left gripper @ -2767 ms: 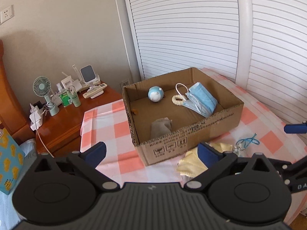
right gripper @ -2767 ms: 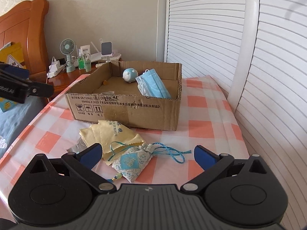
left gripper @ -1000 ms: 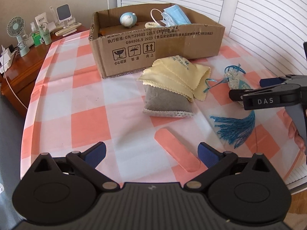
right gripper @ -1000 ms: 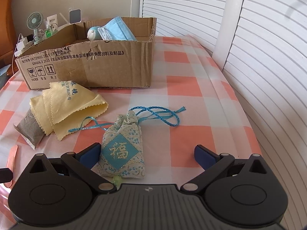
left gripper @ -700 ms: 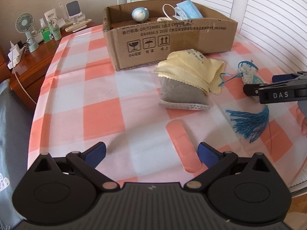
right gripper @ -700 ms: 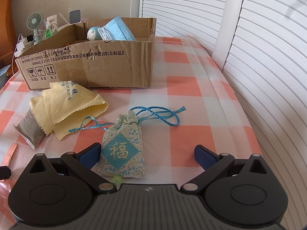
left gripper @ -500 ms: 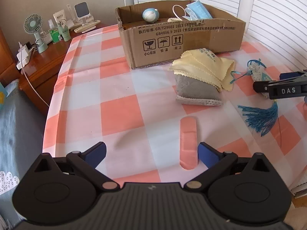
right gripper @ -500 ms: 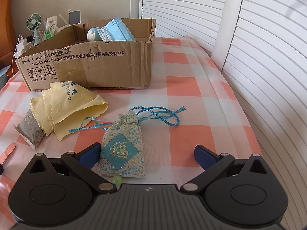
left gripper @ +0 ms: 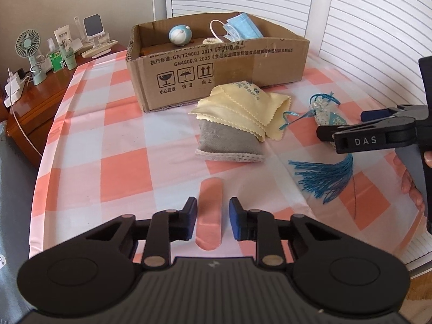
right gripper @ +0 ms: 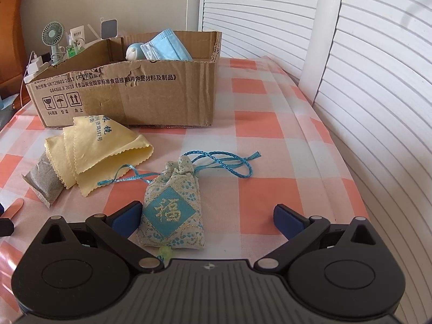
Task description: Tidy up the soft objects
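A pink plaster strip (left gripper: pixel 210 202) lies flat on the checked cloth between the pads of my left gripper (left gripper: pixel 213 217). Its jaws are closing and stand narrow, with a thin gap still showing at the right pad. My right gripper (right gripper: pixel 208 216) is open over the blue-patterned sachet (right gripper: pixel 171 208), which lies by its left finger (right gripper: pixel 127 216). From the left wrist view, the right gripper (left gripper: pixel 348 124) hovers over the sachet (left gripper: pixel 328 116) and its blue tassel (left gripper: pixel 324 178). Yellow cloths (left gripper: pixel 243 108) rest on a grey pouch (left gripper: pixel 226 143). The cardboard box (left gripper: pixel 216 73) holds a blue mask (left gripper: pixel 243 27) and a round toy (left gripper: pixel 180 34).
A wooden bedside table (left gripper: pixel 35 97) at the left carries a small fan (left gripper: pixel 28 46), bottles and a charger cable. White slatted doors (right gripper: pixel 364 81) run behind and to the right of the table. A person's hand (left gripper: pixel 410 186) holds the right gripper.
The left gripper's jaws went from wide apart to narrow, now flanking the pink strip. The left view shifted a little over the table. The right gripper and the sachet stayed put.
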`<state>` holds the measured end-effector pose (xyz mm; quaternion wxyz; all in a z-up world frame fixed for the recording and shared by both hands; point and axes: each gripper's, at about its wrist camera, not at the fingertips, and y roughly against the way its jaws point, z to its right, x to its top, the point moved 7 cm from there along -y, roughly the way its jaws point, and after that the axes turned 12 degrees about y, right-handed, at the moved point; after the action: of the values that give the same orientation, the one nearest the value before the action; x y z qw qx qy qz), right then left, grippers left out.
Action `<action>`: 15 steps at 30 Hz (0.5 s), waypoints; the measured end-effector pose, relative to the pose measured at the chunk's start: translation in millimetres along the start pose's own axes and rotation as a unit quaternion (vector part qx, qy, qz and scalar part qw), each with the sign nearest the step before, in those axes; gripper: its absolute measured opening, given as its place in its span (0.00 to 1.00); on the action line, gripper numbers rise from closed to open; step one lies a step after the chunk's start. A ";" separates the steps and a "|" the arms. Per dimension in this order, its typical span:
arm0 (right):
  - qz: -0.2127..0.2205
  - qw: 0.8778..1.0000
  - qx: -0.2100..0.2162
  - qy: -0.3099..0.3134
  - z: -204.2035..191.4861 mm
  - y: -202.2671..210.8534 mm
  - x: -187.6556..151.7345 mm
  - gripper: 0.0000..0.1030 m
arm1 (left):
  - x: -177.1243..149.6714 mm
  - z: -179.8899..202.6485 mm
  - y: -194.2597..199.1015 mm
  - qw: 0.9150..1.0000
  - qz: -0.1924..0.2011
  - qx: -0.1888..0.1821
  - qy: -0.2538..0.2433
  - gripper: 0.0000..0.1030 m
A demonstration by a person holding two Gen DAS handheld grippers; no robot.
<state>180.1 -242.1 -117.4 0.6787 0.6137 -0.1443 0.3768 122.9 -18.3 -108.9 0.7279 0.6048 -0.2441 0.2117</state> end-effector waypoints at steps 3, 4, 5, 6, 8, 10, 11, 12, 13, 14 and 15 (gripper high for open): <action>0.006 1.000 0.000 0.002 -0.4 0.7 -0.9 1.00 | -0.6 3.0 0.3 1.000 0.001 0.001 0.000 0.17; 0.008 1.000 0.001 0.003 -0.3 0.7 -1.0 1.00 | -0.8 3.7 0.5 1.000 0.001 0.000 0.000 0.17; 0.010 1.000 0.002 0.005 -0.3 1.3 -1.8 1.00 | -0.8 4.2 0.5 1.000 0.001 0.000 0.000 0.17; 0.012 1.000 0.004 0.007 -0.1 1.5 -2.2 1.00 | -0.8 4.6 0.5 1.000 0.001 0.002 -0.001 0.17; 0.018 1.000 0.007 0.013 -0.1 2.2 -3.3 1.00 | -0.7 5.2 0.5 1.000 0.001 0.004 -0.002 0.17; 0.024 0.999 0.013 0.020 -0.4 2.7 -4.2 1.00 | -0.9 5.4 0.4 1.000 0.000 0.003 -0.001 0.17; 0.027 0.999 0.018 0.025 -0.5 2.9 -4.5 1.00 | -0.8 5.6 0.4 1.000 0.000 0.003 -0.001 0.17; 0.029 0.999 0.022 0.028 -0.3 2.8 -4.7 1.00 | -0.7 5.7 0.3 1.000 -0.001 0.003 0.000 0.17; 0.032 0.999 0.025 0.032 0.0 2.7 -4.8 1.00 | -0.7 5.8 0.3 1.000 -0.001 0.003 0.001 0.17; 0.033 0.998 0.030 0.036 0.2 2.6 -4.7 1.00 | -0.6 5.8 0.4 1.000 -0.001 0.003 0.001 0.17; 0.033 0.998 0.035 0.042 0.3 2.7 -4.6 1.00 | -0.6 6.1 0.4 1.000 -0.002 0.003 0.000 0.17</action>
<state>175.2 -244.0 -118.4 0.6495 0.6155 -0.1232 0.4291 121.5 -24.2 -108.0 0.7264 0.6075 -0.2421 0.2115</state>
